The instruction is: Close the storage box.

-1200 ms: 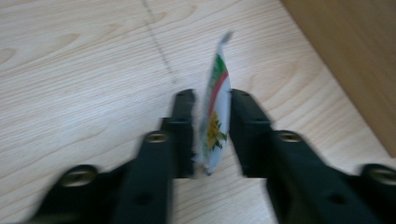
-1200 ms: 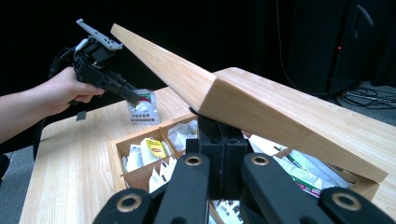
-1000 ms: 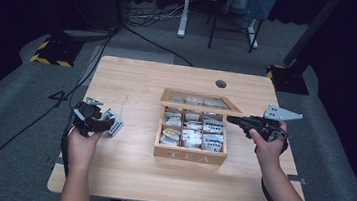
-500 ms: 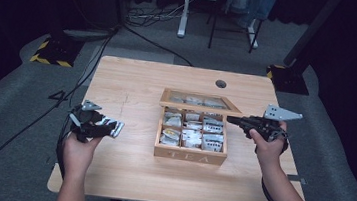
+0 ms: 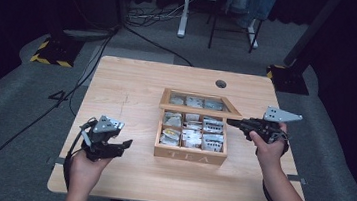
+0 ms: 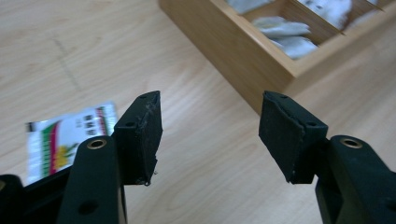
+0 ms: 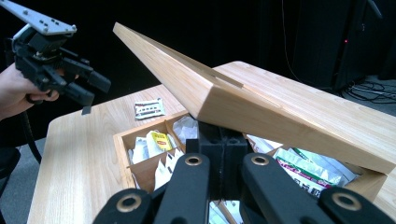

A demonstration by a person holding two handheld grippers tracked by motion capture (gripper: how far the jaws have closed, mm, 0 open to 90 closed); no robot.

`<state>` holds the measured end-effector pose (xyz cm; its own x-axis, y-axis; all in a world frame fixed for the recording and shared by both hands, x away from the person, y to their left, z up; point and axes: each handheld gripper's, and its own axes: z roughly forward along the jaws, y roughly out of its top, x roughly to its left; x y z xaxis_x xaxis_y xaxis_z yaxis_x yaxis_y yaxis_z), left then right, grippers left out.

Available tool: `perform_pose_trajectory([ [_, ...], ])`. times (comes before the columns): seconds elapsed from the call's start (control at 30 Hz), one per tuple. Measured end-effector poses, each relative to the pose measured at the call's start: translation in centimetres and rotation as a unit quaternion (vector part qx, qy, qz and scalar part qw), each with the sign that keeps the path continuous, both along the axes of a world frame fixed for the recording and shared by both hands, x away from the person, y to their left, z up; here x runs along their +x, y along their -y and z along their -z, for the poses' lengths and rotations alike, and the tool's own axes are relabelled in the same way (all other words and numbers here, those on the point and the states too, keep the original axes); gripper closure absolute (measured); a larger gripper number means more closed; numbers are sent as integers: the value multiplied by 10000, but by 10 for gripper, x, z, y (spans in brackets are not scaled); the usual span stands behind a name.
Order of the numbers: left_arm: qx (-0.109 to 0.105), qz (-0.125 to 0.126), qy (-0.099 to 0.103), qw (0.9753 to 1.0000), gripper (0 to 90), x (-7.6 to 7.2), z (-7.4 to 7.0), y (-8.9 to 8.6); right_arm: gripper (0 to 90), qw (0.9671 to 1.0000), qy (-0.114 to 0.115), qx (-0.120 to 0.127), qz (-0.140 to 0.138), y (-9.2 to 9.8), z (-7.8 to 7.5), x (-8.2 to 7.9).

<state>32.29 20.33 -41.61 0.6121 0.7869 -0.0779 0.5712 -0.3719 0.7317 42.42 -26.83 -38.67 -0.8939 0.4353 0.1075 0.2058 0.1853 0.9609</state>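
Observation:
A wooden tea box [image 5: 190, 154] with sachets in its compartments stands mid-table; its wall [image 6: 243, 51] lies ahead of the left jaws. Its lid [image 7: 261, 98] is raised and tilted. My right gripper [image 5: 229, 121] is shut, pads together, tips [image 7: 223, 135] against the underside of the lid's edge at the box's right side. My left gripper [image 5: 122, 147] is open with nothing between its jaws [image 6: 210, 135], over bare table left of the box. A white tea packet [image 6: 70, 135] with red and green print lies flat on the table beside it, also visible as the packet [image 7: 149, 108] beyond the box.
The table has a round cable hole [image 5: 221, 84] at the back. Cables trail from both grippers off the near edge. Chair legs and floor cables lie beyond the table's far side.
The left gripper has pulled back toward the near edge and a little right, leaving the tea packet lying on the table. The right gripper and lid have stayed put.

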Motion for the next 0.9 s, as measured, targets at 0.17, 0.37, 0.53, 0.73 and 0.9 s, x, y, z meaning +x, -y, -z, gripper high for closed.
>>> perform_pose_trajectory([
  [0.17, -71, 293, -147, 9994, 402, -5, 20, 13, 900, 9999, 50, -139, -51, -1, -2, -3],
  [0.37, -42, 433, -266, 9987, 400, -7, 40, 20, 900, 9994, 100, -294, -136, -1, -4, -7],
  [0.53, 164, 323, -394, 9986, 397, -5, 56, 23, 900, 9991, 28, -357, -220, 0, -4, -6],
  [0.73, 206, 406, -632, 9970, 393, -1, 69, 31, 900, 9987, -31, -426, -273, 4, -4, -6],
  [0.9, 396, 439, -612, 9964, 385, 0, 74, 36, 900, 9982, -122, -486, -330, 5, -4, -6],
])
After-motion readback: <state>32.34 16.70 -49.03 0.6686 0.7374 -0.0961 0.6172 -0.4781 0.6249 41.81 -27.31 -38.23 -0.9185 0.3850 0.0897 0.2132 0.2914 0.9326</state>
